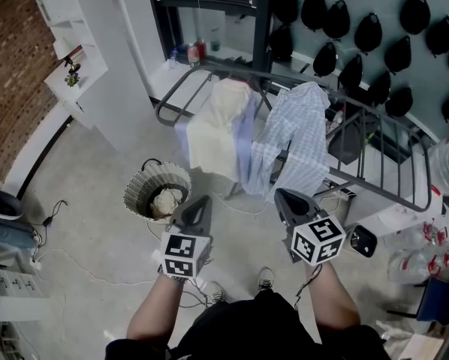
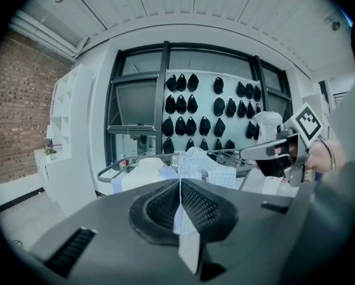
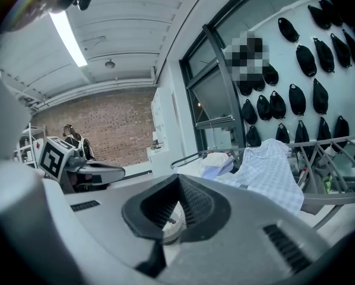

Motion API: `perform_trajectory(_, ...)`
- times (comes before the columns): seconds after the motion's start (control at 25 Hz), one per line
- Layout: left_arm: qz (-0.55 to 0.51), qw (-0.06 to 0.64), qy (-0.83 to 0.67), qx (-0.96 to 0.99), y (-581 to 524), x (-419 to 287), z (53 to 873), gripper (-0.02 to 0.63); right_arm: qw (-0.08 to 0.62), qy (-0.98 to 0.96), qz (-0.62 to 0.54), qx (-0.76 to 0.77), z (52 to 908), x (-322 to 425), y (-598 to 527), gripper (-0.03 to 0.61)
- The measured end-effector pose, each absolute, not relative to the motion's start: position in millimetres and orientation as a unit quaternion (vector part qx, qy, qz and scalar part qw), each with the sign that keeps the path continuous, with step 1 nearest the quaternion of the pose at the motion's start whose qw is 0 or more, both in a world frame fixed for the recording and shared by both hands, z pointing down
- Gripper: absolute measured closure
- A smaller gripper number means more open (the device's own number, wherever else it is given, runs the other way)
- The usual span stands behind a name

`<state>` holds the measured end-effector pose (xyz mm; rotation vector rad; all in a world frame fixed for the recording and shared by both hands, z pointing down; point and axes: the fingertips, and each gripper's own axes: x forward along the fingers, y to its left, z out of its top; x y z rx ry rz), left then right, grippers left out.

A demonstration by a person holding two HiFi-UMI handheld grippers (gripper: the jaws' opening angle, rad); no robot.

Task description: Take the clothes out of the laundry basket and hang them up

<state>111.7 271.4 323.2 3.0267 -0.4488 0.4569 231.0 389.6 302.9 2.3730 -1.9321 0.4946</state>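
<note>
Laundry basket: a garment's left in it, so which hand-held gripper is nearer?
Left. The left hand-held gripper sits just beside the basket, at its right rim in the head view; the right hand-held gripper is farther right, below the checked shirt.

Inv.: laundry basket x1, w/ garment x1 inside. Drying rack x1. On rack x3: cream top, lilac cloth, checked shirt. Claws x2: L claw, R claw.

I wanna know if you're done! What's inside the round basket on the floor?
One crumpled cream cloth lies inside the laundry basket. Anything beneath it is covered, so more clothes cannot be ruled out.
</note>
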Motion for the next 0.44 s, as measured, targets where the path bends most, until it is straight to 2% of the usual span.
perform_trajectory(0.44, 0.145, 0.019, -0.146, 0.978, 288, 104, 318, 0.604, 0.020, -0.628, 0.157, 0.762, 299, 222, 402, 0.574)
